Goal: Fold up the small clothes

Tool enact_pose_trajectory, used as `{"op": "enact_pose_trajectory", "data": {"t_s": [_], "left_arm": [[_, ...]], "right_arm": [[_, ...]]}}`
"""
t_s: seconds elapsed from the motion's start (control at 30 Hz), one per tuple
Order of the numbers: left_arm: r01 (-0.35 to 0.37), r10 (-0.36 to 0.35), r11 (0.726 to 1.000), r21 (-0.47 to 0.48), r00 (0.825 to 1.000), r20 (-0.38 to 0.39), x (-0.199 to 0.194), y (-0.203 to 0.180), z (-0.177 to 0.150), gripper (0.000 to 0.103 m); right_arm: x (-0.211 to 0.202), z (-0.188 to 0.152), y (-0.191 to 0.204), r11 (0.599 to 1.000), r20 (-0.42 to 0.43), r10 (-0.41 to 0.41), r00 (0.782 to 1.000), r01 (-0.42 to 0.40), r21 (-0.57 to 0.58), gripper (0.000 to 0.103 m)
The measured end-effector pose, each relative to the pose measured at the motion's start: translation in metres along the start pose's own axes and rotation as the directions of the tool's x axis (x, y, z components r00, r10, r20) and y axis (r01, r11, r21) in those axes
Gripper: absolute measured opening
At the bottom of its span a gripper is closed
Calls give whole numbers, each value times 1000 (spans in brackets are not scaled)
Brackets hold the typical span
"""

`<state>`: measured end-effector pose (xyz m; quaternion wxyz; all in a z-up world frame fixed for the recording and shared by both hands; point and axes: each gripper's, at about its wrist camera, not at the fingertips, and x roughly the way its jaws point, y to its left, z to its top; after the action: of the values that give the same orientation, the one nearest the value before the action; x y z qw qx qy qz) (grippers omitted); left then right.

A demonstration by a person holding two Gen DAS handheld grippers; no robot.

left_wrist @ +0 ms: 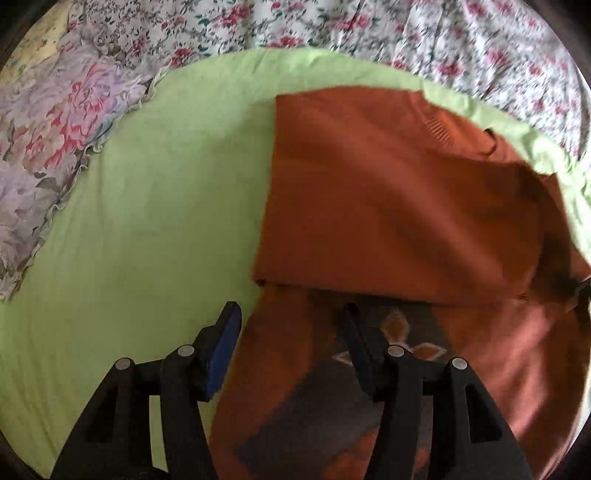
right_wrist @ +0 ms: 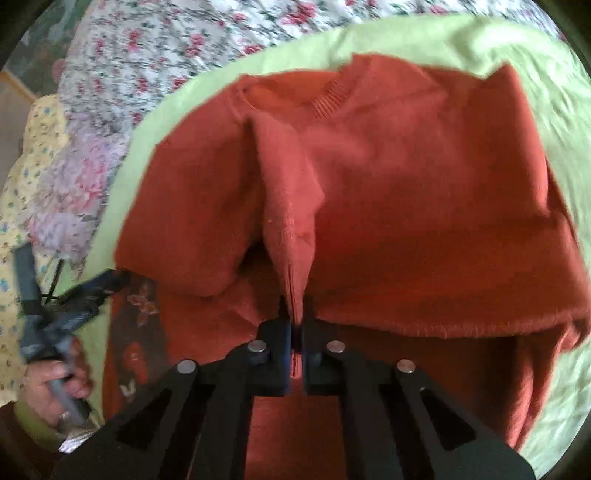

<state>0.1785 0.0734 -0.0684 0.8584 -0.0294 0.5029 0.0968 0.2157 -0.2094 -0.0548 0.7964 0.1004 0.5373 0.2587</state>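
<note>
Nearest in the right wrist view, the right gripper (right_wrist: 296,325) is clamped tight on a pinched ridge of the orange sweater (right_wrist: 406,206), a thin fold of knit running up from between its two pads. Nearest in the left wrist view, the left gripper (left_wrist: 291,314) stands with its jaws apart and nothing pressed between them; its blue-padded finger (left_wrist: 221,354) hangs over the sweater's left edge and the other finger is over the sweater's dark patterned panel (left_wrist: 369,369), though contact with the cloth cannot be judged.

The sweater lies spread on a light green sheet (left_wrist: 147,221). Its upper part is folded over itself, the fold's edge crossing the garment just beyond the left gripper's fingertips, and the ribbed neckline (right_wrist: 328,99) is at the sweater's far end. From the pinched ridge the knit rises toward that neckline, lifted off the layer beneath.

To the left of the sweater in the right wrist view, a person's hand (right_wrist: 55,380) grips the handle of the other gripper, blurred, at the sweater's edge.

Beyond the sweater, past the green sheet's far border, lies a floral bedspread (left_wrist: 332,26), and to the sweater's far left a frilled pillow with large pink flowers (left_wrist: 55,122).
</note>
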Motion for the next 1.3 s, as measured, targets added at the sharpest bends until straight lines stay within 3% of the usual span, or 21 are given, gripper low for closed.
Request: {"op": "enact_pose_trajectory", "data": {"t_s": [0.13, 0.23, 0.37, 0.47, 0.67, 0.77, 0.83, 0.93, 1.0, 1.1, 1.2, 1.3], "left_arm": [[-23, 24, 999, -31, 1000, 20, 15, 0, 10, 57], [-54, 58, 995, -83, 997, 44, 21, 2, 25, 58], [-71, 82, 978, -195, 995, 51, 24, 17, 37, 58], [-56, 66, 975, -216, 997, 40, 27, 27, 36, 58], [-33, 42, 973, -230, 999, 33, 27, 35, 32, 58], [2, 7, 955, -298, 1000, 27, 29, 47, 32, 58], [28, -22, 937, -349, 1000, 23, 32, 56, 31, 58], [82, -80, 914, -398, 997, 22, 31, 67, 26, 59], [100, -107, 917, -385, 994, 2, 31, 68, 25, 59], [117, -139, 946, -301, 989, -51, 21, 65, 24, 57], [207, -226, 955, -213, 972, -67, 0, 57, 20, 57], [298, -305, 943, -150, 952, -26, -26, 43, 27, 57]], "right_arm": [[-57, 29, -4, 992, 107, 126, 986, -126, -3, 5], [-93, 52, -38, 982, 171, 154, 973, -170, 82, 5], [-87, 58, -92, 976, 125, 51, 991, -76, 206, 5], [-70, 56, -122, 965, 56, -18, 998, 3, 261, 5], [-54, 59, -136, 958, 18, -73, 997, 65, 281, 5], [-46, 62, -141, 951, 2, -76, 997, 72, 301, 6], [-44, 65, -138, 951, 10, -78, 997, 71, 300, 13], [-50, 67, -135, 950, 26, -155, 987, 142, 277, 16], [-61, 63, -135, 943, 50, -209, 977, 187, 276, 18], [-82, 53, -135, 935, 89, -242, 966, 208, 287, 18], [-96, 44, -124, 950, 130, -195, 972, 154, 272, 18], [-95, 36, -114, 959, 124, -152, 981, 116, 259, 18]]}}
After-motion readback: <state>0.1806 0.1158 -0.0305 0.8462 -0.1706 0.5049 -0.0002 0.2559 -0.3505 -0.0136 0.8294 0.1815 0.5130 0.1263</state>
